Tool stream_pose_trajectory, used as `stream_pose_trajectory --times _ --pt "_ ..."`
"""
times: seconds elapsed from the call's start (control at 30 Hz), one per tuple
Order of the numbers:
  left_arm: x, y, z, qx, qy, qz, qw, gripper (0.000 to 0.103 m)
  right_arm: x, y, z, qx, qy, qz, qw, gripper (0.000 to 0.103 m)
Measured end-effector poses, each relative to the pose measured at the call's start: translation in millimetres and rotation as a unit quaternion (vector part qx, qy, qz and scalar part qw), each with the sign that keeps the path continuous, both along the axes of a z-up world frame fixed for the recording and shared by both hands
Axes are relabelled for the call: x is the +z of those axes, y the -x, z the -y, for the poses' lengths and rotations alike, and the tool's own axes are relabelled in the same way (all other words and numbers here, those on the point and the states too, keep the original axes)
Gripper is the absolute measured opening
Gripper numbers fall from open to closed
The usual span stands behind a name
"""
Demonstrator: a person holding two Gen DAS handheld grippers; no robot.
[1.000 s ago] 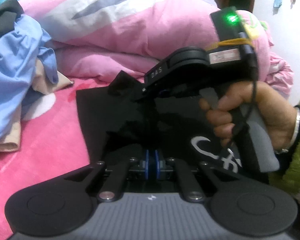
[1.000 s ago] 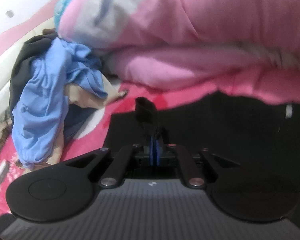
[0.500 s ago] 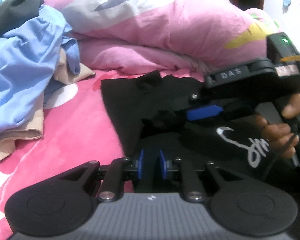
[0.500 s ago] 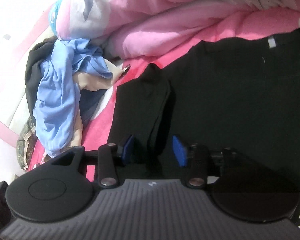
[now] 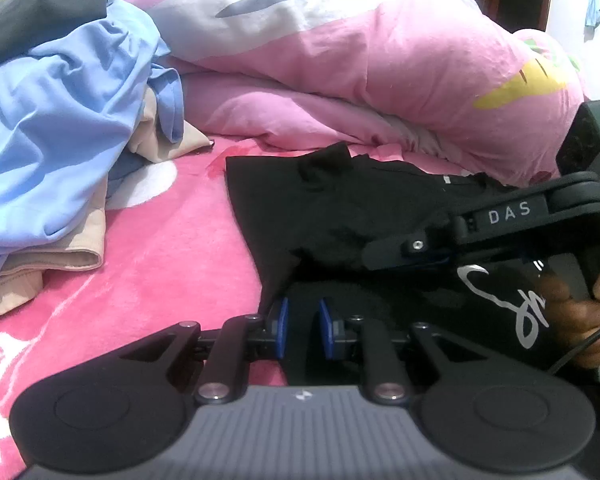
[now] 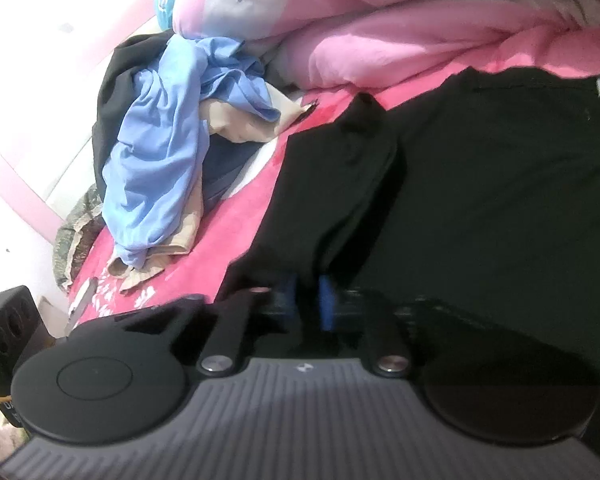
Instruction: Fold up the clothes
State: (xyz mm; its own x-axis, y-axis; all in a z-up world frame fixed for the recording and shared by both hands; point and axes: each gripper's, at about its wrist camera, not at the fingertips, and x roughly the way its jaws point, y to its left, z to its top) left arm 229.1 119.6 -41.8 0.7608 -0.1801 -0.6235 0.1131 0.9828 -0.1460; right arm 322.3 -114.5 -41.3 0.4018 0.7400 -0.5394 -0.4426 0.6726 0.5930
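Note:
A black T-shirt (image 5: 340,208) with a white script print (image 5: 500,300) lies flat on the pink blanket (image 5: 172,248). Its left side is folded inward as a long strip (image 6: 340,184). My left gripper (image 5: 304,328) sits low at the shirt's near left edge, its blue pads a little apart with black cloth showing in the gap. In the right wrist view the strip's near end runs between the pads of my right gripper (image 6: 308,300), which are close together on it. A hand (image 5: 572,312) holds the right gripper over the shirt.
A heap of blue, beige and dark clothes (image 5: 60,140) lies left of the shirt. A bulky pink duvet (image 5: 380,72) borders the shirt's far edge. A black box (image 6: 4,320) stands off the bed's edge.
Both grippers let go of the shirt's side after laying it inward. The left pads stayed slightly apart. The right opened wide, pulled back along the strip and has closed on its near end.

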Motion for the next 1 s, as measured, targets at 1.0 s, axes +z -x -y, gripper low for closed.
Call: stream_pose_trajectory --times 1.0 --pt "31.0 23.3 -6.4 -0.038 0.017 0.030 0.9987 0.034 -3.2 36.4 12.8 -0.053 0.019 -0.084 0.995 0.003"
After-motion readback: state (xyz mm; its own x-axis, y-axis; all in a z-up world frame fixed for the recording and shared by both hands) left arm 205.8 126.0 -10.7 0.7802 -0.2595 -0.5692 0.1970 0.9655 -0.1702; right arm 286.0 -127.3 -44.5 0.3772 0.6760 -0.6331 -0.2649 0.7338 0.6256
